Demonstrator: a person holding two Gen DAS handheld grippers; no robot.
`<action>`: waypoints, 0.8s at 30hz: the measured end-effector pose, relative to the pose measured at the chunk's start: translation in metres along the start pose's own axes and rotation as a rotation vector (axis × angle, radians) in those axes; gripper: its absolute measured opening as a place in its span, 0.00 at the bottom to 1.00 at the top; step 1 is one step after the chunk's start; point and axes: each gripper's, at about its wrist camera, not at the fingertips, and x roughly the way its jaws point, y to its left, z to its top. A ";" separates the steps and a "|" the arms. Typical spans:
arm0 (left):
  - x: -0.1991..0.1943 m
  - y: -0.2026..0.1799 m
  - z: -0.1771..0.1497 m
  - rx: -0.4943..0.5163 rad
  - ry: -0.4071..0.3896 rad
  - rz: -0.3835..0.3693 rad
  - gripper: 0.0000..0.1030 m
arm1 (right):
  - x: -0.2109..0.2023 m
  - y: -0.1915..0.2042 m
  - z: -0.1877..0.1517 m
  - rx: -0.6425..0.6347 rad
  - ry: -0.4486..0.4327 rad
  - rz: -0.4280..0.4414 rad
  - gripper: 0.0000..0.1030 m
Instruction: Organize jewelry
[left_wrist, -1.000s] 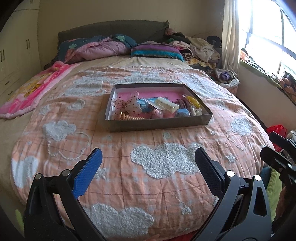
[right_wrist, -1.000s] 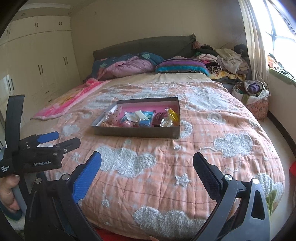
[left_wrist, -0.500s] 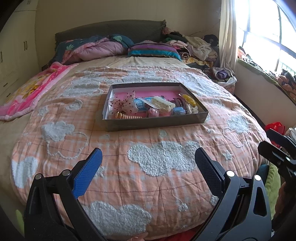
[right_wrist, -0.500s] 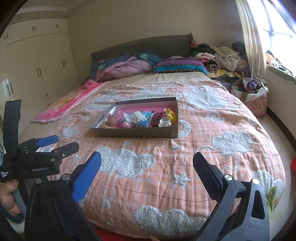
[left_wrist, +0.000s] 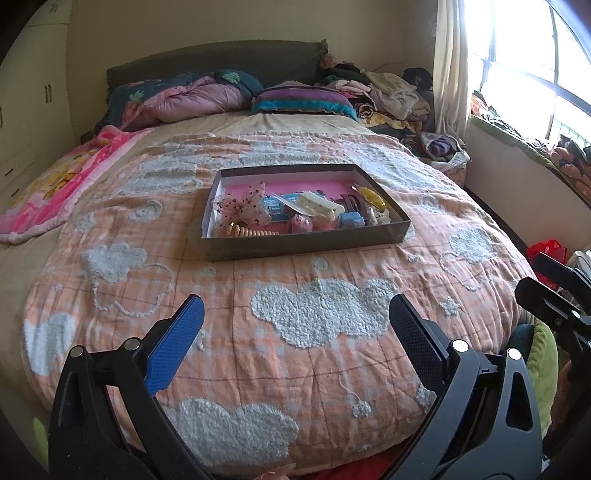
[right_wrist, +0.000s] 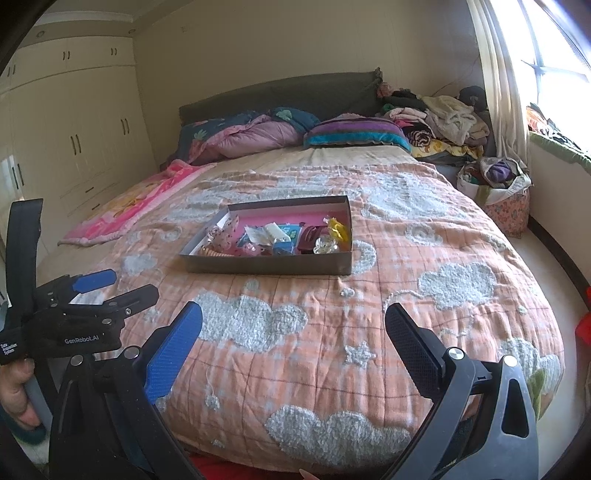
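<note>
A shallow grey box (left_wrist: 306, 243) with a pink floor lies on the bed and holds several hair clips and trinkets, among them a spotted pink flower clip (left_wrist: 245, 210) and a yellow clip (left_wrist: 373, 197). The box also shows in the right wrist view (right_wrist: 266, 264). My left gripper (left_wrist: 295, 310) is open and empty, over the foot of the bed, well short of the box. My right gripper (right_wrist: 293, 319) is open and empty, also well short of the box. The left gripper shows at the left of the right wrist view (right_wrist: 110, 288).
The bed carries an orange quilt with white clouds (left_wrist: 317, 317), a pink blanket (left_wrist: 55, 188) at the left, and pillows and piled clothes (left_wrist: 388, 92) at the head. Wardrobes (right_wrist: 74, 140) stand at the left. A laundry basket (right_wrist: 498, 188) and a window are at the right.
Both grippers have drawn slightly back and lower, so the box sits a little farther off and higher in both views. Both jaws stayed open.
</note>
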 end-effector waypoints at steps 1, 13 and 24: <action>-0.001 0.000 0.000 0.001 -0.003 0.001 0.91 | -0.001 0.000 0.000 0.001 -0.001 -0.001 0.96; 0.000 -0.004 -0.001 0.010 0.005 -0.008 0.91 | 0.000 -0.001 0.002 0.004 -0.003 -0.001 0.96; 0.000 -0.003 0.000 0.007 0.003 0.002 0.91 | -0.001 -0.001 0.001 -0.001 -0.008 -0.002 0.96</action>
